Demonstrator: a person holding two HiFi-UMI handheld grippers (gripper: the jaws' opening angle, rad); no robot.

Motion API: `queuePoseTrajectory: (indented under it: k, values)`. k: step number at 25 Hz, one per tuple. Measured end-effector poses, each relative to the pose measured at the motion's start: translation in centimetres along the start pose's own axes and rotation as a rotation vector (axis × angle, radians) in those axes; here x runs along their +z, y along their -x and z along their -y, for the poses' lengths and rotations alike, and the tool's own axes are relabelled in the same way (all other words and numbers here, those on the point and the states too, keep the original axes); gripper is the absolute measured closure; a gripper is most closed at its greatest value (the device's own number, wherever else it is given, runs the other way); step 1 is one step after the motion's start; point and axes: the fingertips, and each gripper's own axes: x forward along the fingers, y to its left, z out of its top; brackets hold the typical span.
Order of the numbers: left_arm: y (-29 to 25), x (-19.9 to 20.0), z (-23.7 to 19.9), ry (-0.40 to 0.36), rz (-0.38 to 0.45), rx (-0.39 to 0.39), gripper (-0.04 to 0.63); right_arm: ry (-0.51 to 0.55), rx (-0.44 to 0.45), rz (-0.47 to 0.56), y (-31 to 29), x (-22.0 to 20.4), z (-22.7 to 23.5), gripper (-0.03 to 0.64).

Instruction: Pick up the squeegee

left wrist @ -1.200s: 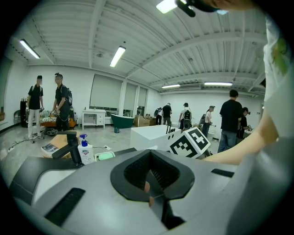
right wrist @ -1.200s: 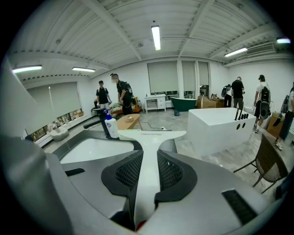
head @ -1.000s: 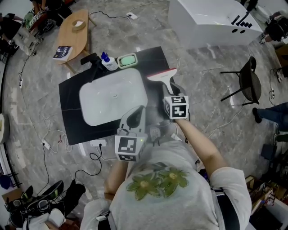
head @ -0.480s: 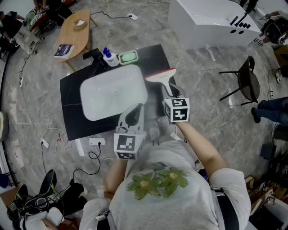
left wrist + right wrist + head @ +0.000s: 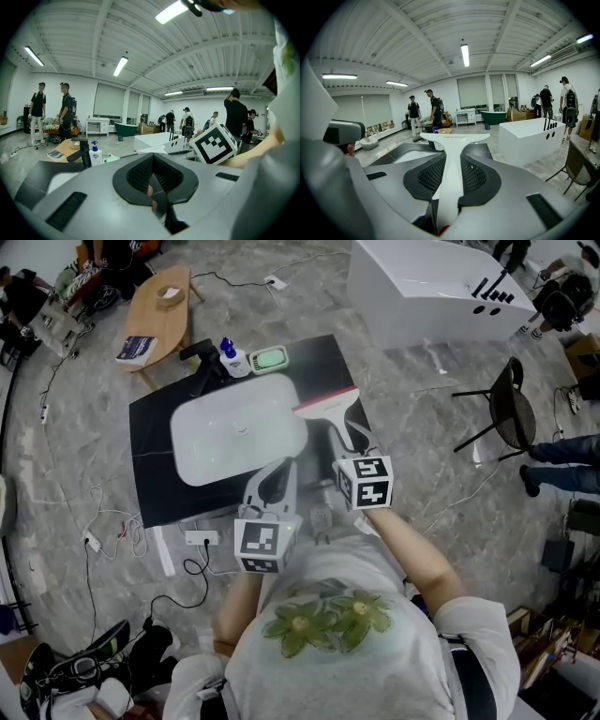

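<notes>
Risk, as judged: slip or twist of squeegee (image 5: pixel 454 137) inside right gripper (image 5: pixel 448 159); cause: grip on slim, smooth handle only, w/ wide blade well ahead of the jaws acting as a lever; quick swing, or knock vs. sink (image 5: pixel 234 442) rim or desk (image 5: pixel 150 474) below the jaws, could lever it loose; bump w/ left gripper (image 5: pixel 152 157), just beside, also possible.

Right jaws: part open, clenched on handle, pads pressing both sides; handle straight out between them, blade crosswise past the tips; looks lifted clear of desk, touching nothing else visible.

Left jaws: closed together at the tips, nothing between, so empty; soap bottle (image 5: pixel 95 152) ahead and to their left, well apart.
</notes>
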Motion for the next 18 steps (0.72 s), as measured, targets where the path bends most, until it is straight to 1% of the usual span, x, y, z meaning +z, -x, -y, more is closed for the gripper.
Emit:
queuePoseTrajectory:
  k: [8,18]
  values:
    - [2.5,-0.2,0.3,0.001,0.004,0.008,0.588,0.027,0.072,0.044,3.9,1.0,-4.6,0.522]
    - [5.1,-1.1,0.2,0.018,0.004,0.025,0.588,0.093,0.122,0.112,8.3,1.4,-9.3,0.522]
